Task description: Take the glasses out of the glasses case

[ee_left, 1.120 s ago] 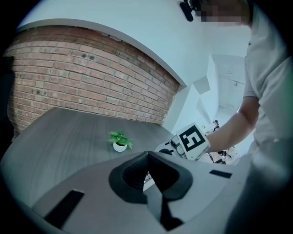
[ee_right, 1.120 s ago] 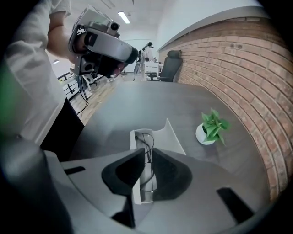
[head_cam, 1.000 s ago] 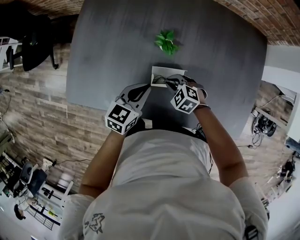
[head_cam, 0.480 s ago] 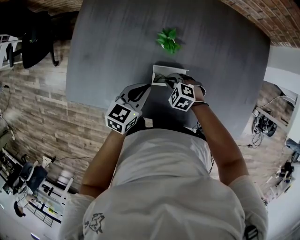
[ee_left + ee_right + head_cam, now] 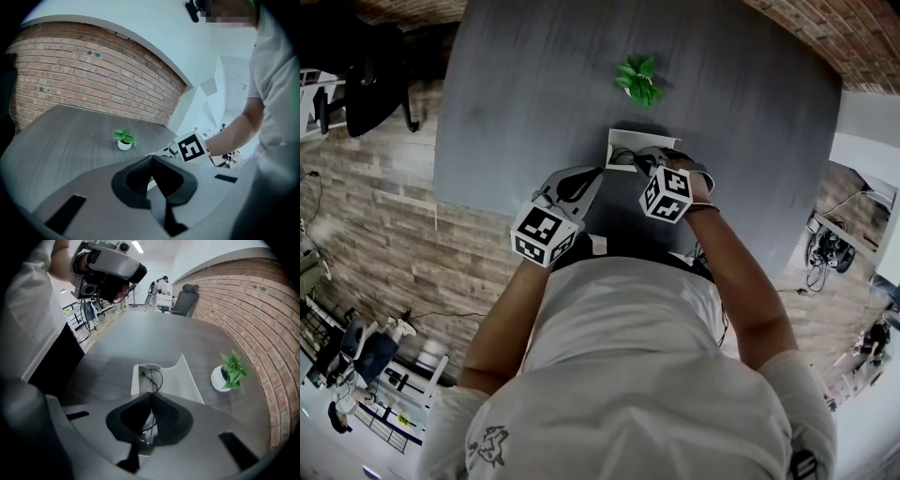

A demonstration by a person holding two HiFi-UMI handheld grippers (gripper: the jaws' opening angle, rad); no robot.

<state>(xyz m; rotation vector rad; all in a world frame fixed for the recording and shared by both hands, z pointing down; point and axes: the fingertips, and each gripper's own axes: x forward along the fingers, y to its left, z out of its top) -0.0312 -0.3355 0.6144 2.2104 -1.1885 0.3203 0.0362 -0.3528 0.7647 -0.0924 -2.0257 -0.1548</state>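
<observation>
The left gripper (image 5: 151, 158), jaws together and empty, hovers at 8 o'clock of the open case (image 5: 185, 380). The right gripper (image 5: 150, 393) has just been closing and now pinches the thin glasses (image 5: 152, 379), which lie in the case on the table (image 5: 534, 94). A plant (image 5: 229, 369) stands beyond at 12 o'clock.

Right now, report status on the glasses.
Left gripper shut, empty. Right gripper just closed on glasses inside open glasses case. Plant beyond, not obstructing.
</observation>
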